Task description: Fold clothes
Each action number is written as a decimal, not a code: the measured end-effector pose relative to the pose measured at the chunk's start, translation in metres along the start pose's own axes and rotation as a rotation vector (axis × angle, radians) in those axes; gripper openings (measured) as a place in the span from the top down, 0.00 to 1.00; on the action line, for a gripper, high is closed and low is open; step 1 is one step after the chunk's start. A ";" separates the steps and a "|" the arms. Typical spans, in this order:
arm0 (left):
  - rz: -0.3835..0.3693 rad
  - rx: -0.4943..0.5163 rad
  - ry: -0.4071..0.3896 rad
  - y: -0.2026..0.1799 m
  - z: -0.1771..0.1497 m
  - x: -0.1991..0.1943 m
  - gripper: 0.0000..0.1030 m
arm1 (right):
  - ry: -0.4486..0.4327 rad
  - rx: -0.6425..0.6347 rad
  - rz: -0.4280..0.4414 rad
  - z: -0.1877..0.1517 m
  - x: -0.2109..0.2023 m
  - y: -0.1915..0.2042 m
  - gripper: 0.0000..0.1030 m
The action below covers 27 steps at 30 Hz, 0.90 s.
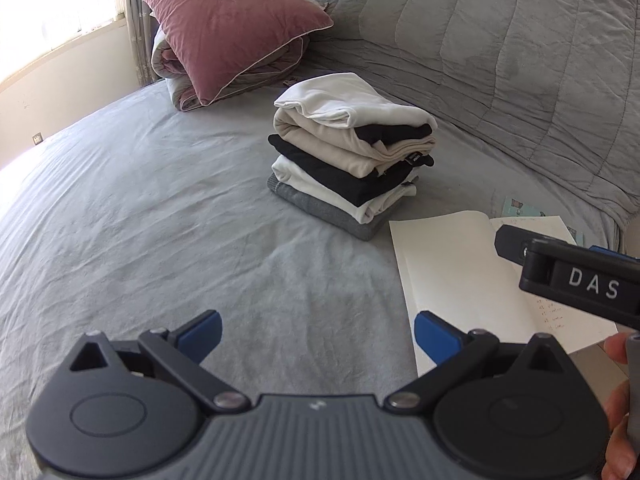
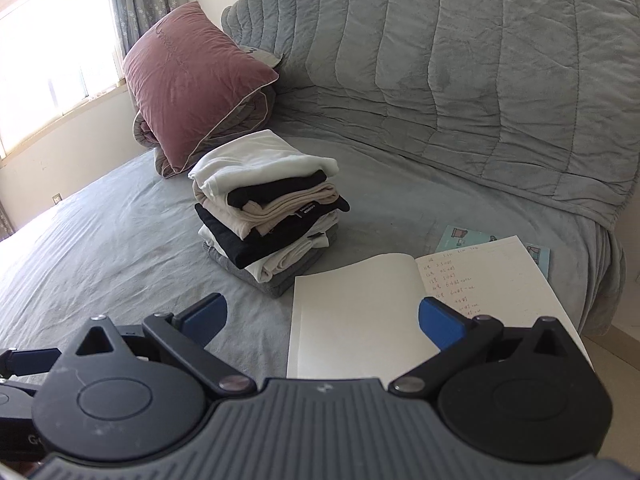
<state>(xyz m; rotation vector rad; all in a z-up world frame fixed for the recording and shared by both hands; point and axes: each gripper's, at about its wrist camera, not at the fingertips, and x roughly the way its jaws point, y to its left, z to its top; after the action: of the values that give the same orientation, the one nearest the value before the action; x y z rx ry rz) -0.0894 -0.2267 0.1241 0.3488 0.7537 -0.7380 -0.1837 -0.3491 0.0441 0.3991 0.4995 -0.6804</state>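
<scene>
Both grippers empty, jaws wide apart: left gripper [image 1: 318, 334] over bare grey bed [image 1: 140, 200], right gripper [image 2: 322, 318] just above an open notebook [image 2: 360, 304]. Stack of folded clothes [image 2: 264, 208] sits mid-bed, just beside the notebook, w/ a pink pillow [image 2: 188, 80] behind it.

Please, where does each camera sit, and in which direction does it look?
Left wrist: sits on the left gripper, looks across the bed at the pile of folded clothes; a hand shows.
Right wrist: sits on the right gripper, above the open notebook.
Both share pile, notebook, pink pillow.
</scene>
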 end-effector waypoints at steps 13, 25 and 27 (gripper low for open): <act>0.028 -0.027 0.009 0.027 -0.015 -0.011 0.00 | 0.055 -0.040 0.040 -0.017 0.003 0.035 0.00; 0.059 -0.025 0.029 0.029 -0.024 -0.018 0.00 | 0.044 -0.002 0.069 -0.018 -0.013 0.032 0.00; 0.064 -0.024 0.031 0.028 -0.025 -0.020 0.00 | 0.043 0.009 0.070 -0.018 -0.014 0.030 0.00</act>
<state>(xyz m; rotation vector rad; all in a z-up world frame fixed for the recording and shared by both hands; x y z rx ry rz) -0.0917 -0.1846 0.1221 0.3614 0.7769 -0.6643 -0.1785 -0.3121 0.0431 0.4388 0.5206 -0.6077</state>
